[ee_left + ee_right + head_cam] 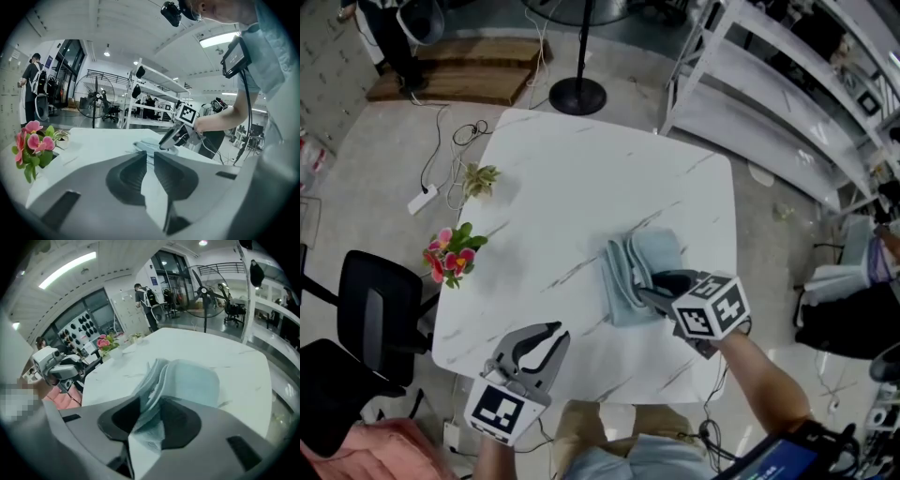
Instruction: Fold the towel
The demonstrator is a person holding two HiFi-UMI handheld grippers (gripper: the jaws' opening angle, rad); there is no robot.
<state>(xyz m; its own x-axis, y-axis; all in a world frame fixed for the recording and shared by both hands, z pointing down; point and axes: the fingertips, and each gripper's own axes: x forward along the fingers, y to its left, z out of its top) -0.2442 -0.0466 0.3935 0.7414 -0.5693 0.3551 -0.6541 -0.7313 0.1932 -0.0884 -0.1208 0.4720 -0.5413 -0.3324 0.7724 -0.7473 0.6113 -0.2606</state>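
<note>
Pale-blue folded towel (636, 270) on white table (581, 178)

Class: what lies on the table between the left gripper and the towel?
Nothing: the head view shows only bare white table between the left gripper and the folded towel.

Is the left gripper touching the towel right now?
Apart. The head view shows the left gripper at the near edge of the table, with bare tabletop between it and the towel farther right.
</note>
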